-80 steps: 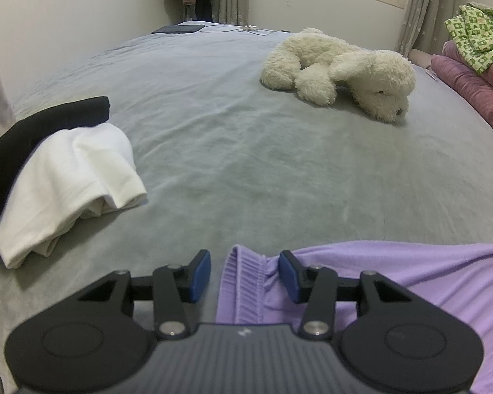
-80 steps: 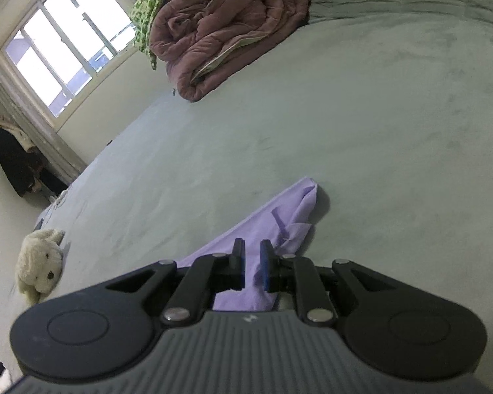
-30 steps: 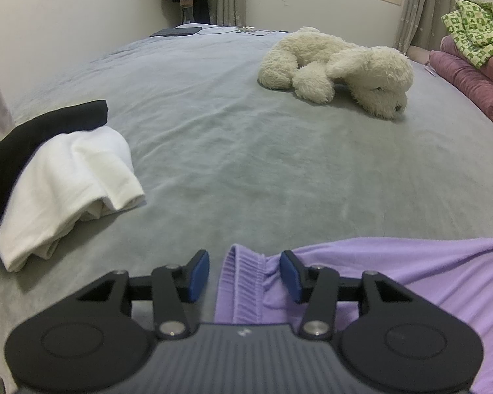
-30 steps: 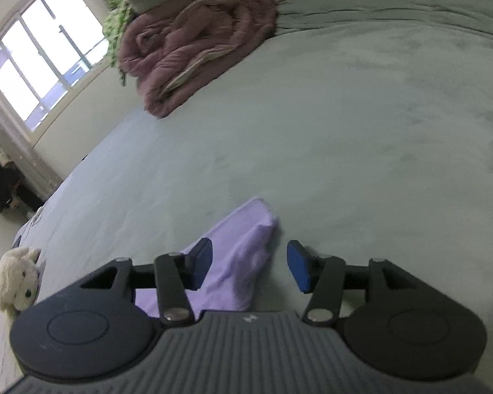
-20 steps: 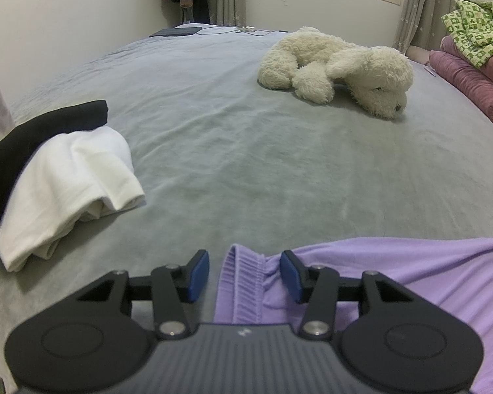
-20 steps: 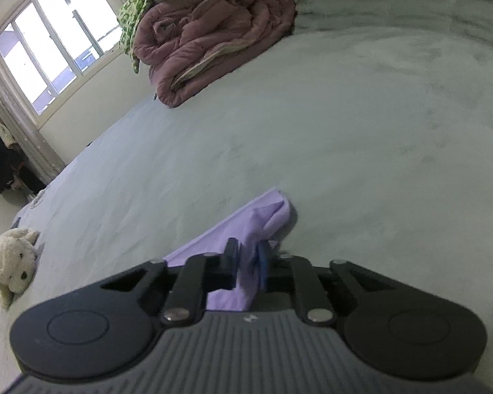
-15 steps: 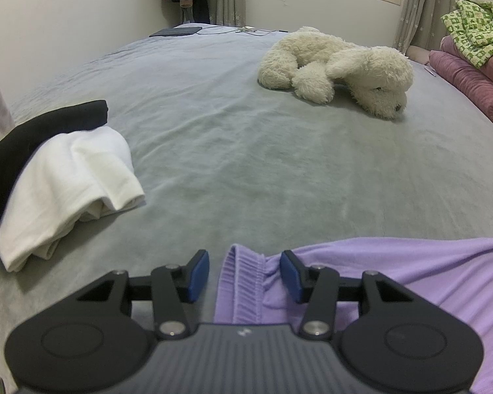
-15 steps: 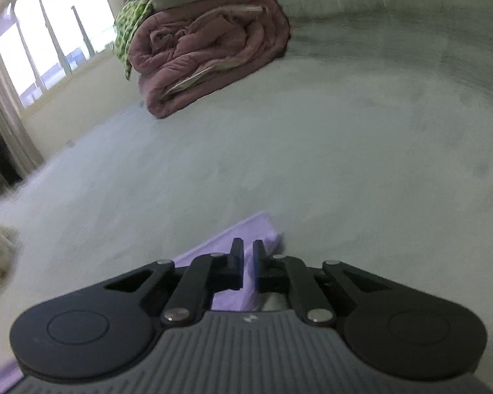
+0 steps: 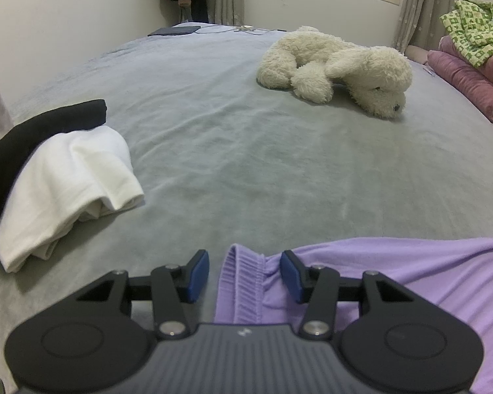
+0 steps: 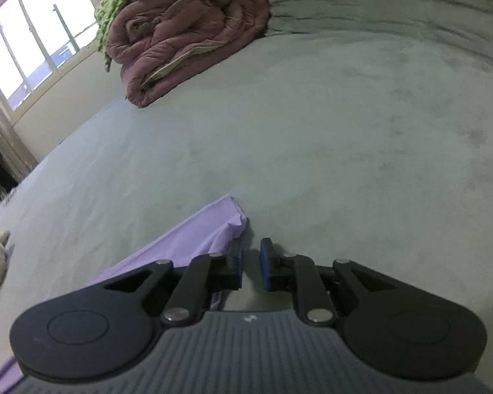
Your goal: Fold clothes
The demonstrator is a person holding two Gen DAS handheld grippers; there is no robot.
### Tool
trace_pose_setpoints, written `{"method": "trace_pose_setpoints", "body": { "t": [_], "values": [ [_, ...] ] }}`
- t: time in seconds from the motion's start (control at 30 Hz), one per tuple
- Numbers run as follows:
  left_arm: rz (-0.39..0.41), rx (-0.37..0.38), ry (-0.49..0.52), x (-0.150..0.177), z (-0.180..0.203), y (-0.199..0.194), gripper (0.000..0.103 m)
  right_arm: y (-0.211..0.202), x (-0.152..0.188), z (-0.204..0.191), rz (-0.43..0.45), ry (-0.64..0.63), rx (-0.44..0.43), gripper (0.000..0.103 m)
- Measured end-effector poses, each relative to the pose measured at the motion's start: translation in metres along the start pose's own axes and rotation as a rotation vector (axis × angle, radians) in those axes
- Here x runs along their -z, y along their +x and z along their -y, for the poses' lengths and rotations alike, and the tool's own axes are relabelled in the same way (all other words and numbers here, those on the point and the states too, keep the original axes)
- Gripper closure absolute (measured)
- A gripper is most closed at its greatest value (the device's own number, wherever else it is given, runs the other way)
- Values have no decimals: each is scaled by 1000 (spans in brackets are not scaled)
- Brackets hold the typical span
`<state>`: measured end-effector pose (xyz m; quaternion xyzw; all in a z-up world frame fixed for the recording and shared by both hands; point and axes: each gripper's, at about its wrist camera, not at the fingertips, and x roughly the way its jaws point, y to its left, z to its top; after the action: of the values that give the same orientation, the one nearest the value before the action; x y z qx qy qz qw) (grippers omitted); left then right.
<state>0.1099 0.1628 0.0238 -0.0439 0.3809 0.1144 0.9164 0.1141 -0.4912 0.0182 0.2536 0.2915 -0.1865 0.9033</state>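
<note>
A lilac garment [image 9: 394, 272] lies flat on the grey bed [image 9: 246, 138]. Its ribbed waistband [image 9: 243, 282] sits between the blue pads of my left gripper [image 9: 245, 275], which stands open without pressing on it. In the right wrist view the far corner of the lilac garment [image 10: 210, 229] rests on the bed just left of my right gripper [image 10: 250, 264]. The right jaws are opening with a narrow gap, and only bed cover shows between the pads.
A folded white garment [image 9: 69, 184] and a black one [image 9: 46, 128] lie at the left. A cream plush dog [image 9: 338, 65] lies further back. A rolled pink quilt [image 10: 187, 32] with green patterned cloth [image 9: 473, 32] on top sits by the window.
The right gripper went from wide open around the lilac corner to shut on it, then parted again; the corner now lies beside its left finger. The left gripper stayed still.
</note>
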Motion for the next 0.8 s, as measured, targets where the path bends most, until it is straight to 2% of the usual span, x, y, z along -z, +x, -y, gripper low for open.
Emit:
{"method": "trace_pose_setpoints", "body": {
  "t": [0.13,0.33,0.47,0.53,0.67,0.8],
  "values": [
    [1,-2,3,0,0,0,52,-5,5,-23,0,-93,-34,84],
    [1,0,1,0,0,0,52,-13,7,-38,20,-133,-82,84],
    [0,1,1,0,0,-1,52,-7,13,-46,-1,-184,-62,84],
    [0,1,2,0,0,0,52,-9,9,-41,17,-140,-86,84],
    [1,-2,3,1,1,-1,52,-15,-3,-7,31,123,-190,83],
    [2,-3,5,1,1,-1,52,-12,-4,5,3,187,-174,83]
  ]
}}
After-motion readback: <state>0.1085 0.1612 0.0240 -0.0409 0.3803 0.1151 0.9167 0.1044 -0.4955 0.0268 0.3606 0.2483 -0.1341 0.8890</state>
